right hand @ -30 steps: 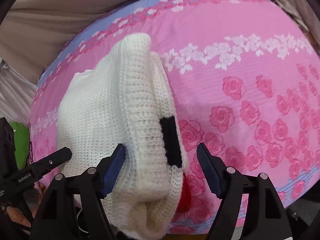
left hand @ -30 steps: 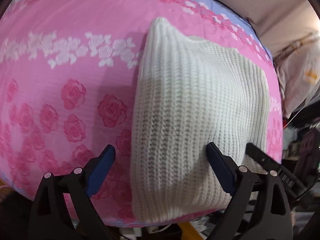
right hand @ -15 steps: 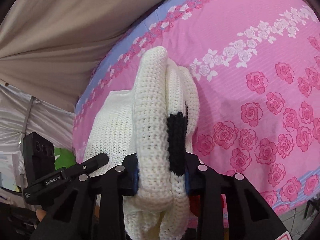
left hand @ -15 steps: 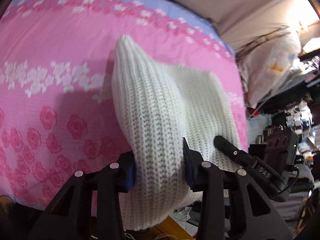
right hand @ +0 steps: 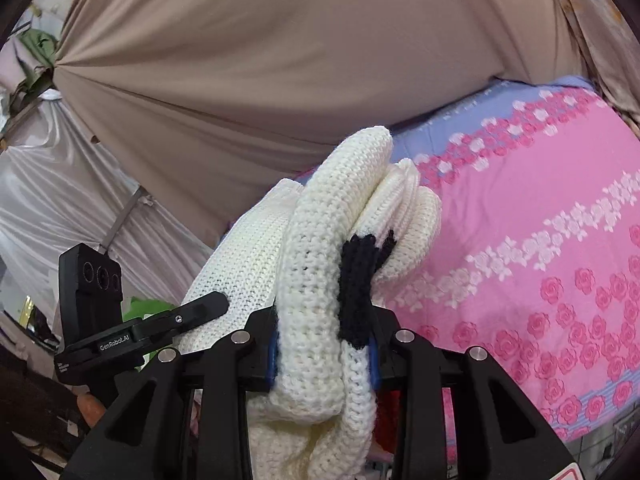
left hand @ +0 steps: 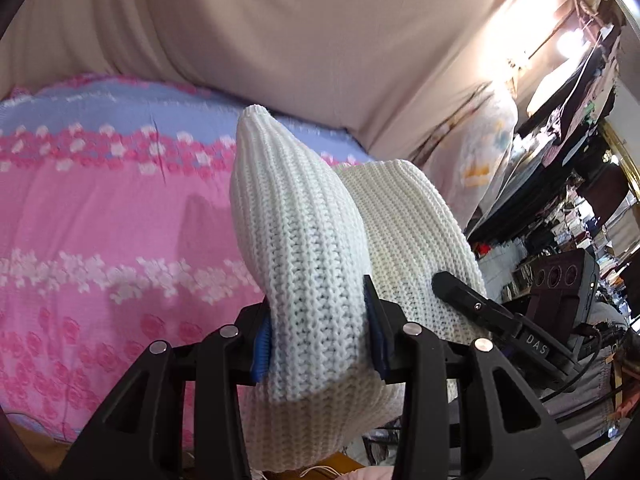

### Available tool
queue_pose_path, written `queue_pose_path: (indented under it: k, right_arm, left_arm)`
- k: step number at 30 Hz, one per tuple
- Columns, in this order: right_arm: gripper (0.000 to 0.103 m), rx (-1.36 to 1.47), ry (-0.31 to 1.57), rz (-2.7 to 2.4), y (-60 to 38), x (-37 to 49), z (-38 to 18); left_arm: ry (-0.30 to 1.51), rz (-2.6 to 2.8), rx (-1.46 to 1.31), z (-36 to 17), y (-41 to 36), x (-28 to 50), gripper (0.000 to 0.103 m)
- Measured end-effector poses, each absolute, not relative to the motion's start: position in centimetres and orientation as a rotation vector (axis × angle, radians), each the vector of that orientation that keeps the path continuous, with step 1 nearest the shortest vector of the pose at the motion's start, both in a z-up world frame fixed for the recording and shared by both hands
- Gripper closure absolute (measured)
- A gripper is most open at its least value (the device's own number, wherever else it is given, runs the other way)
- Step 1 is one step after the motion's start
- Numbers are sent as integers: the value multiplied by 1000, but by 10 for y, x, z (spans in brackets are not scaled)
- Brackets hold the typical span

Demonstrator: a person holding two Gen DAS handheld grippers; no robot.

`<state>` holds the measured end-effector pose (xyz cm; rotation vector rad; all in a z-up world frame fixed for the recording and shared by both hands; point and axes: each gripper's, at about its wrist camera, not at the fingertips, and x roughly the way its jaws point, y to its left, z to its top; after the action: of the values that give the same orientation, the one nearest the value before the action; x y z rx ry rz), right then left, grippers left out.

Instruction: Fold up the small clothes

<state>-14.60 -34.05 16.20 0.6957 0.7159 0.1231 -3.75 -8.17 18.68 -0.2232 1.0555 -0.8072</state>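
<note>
Both claws are clamped on the white knitted sweater (left hand: 304,264), which now hangs lifted clear above the pink rose-patterned bed (left hand: 100,240). A second ago it lay flat on that bed with both claws spread wide on either side of its near edge; half a second ago the pads had just closed on it, with the knit still low against the bedspread.

The left claw (left hand: 318,340) pinches a thick bunched fold of the sweater between its blue pads (left hand: 262,342), the knit bulging above and below the grip. From this fold the fabric rises to a rounded peak that now stands against the beige curtain (left hand: 280,40) behind the bed, where earlier it showed only against the pink cover. A second panel of the sweater spreads off to the right of the fold, toward the other claw's black finger (left hand: 468,296).

The right claw (right hand: 324,354) grips several stacked layers of the same sweater (right hand: 320,280), including a black knitted patch (right hand: 356,280) that is squeezed and creased at the pads. A second ago that patch lay flat as a neat rectangle. The layers fan out above the grip into rounded rolls.

Both cameras have tilted up: the curtain now fills the upper half of each view, and the bed has dropped toward the lower side of the sweater.
</note>
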Motion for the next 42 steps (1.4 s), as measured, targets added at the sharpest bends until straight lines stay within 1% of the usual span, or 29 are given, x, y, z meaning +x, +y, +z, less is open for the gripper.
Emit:
queue_pose_path:
  k: [2, 4, 5, 6, 7, 8, 9, 11, 13, 15, 16, 17, 18, 19, 21, 25, 27, 30, 32, 34, 35, 37, 39, 40, 42]
  right_arm:
    - [72, 666, 689, 154, -323, -136, 172]
    - [72, 626, 685, 185, -305, -125, 175]
    - [71, 616, 691, 192, -298, -119, 174]
    - [70, 609, 703, 201, -291, -111, 167]
    - [65, 594, 732, 214, -281, -99, 152]
    - [57, 579, 763, 220, -274, -91, 137]
    - [54, 560, 821, 215, -265, -78, 110]
    - [54, 539, 952, 157, -254, -62, 56]
    - [56, 558, 1054, 112, -248, -58, 19]
    - [56, 581, 1068, 108, -244, -66, 12]
    - [55, 559, 1061, 101, -241, -70, 15]
    - [45, 530, 1061, 95, -239, -71, 17]
    - [40, 499, 1070, 84, -236, -69, 17]
    - [35, 487, 1078, 77, -236, -67, 14]
    - [35, 500, 1106, 68, -237, -58, 1]
    - [30, 596, 1168, 62, -237, -29, -35]
    - [29, 631, 1196, 64, -237, -16, -51]
    - [31, 706, 1227, 100, -235, -3, -71]
    - [53, 773, 1212, 105, -237, 0, -77]
    - [63, 758, 1186, 108, -235, 1, -66]
    - [67, 721, 1159, 122, -231, 0, -52]
    - [70, 641, 1079, 153, -224, -6, -14]
    - [73, 599, 1020, 164, -221, -14, 15]
    - [73, 571, 998, 154, -221, -17, 23]
    - [70, 492, 1028, 106, -220, -12, 11]
  left_arm:
    - [1010, -786, -214, 197, -63, -34, 65]
    - [989, -751, -196, 194, -46, -29, 65]
    - [995, -732, -194, 187, -39, -24, 61]
    - [1012, -697, -196, 171, -31, -17, 53]
    - [1032, -649, -194, 153, -23, -11, 49]
    - [1052, -604, -194, 133, -16, -6, 38]
    - [1073, -565, -191, 111, -8, -1, 34]
    - [1197, -449, -169, 52, 6, 6, 34]
    - [1269, -364, -178, 17, 22, 4, 36]
    - [1273, -353, -186, 9, 34, -4, 35]
    - [1264, -354, -187, 8, 36, -8, 34]
    - [1258, -360, -181, 7, 37, -10, 32]
    - [1255, -360, -169, 6, 36, -11, 30]
    - [1253, -360, -161, 6, 34, -12, 29]
    - [1249, -355, -136, 1, 30, -7, 29]
    - [1257, -360, -109, -4, 15, 3, 29]
    - [1255, -347, -81, -7, 13, 6, 29]
    - [1273, -326, -68, -16, 13, 11, 29]
    - [1299, -314, -88, -24, 15, 15, 29]
    - [1314, -299, -118, -26, 17, 16, 29]
    - [1311, -302, -132, -23, 19, 15, 29]
    - [1282, -313, -126, -13, 18, 13, 29]
    - [1263, -317, -99, -8, 13, 12, 22]
    - [1256, -317, -83, -8, 10, 11, 22]
    - [1272, -308, -32, -16, 0, 13, 22]
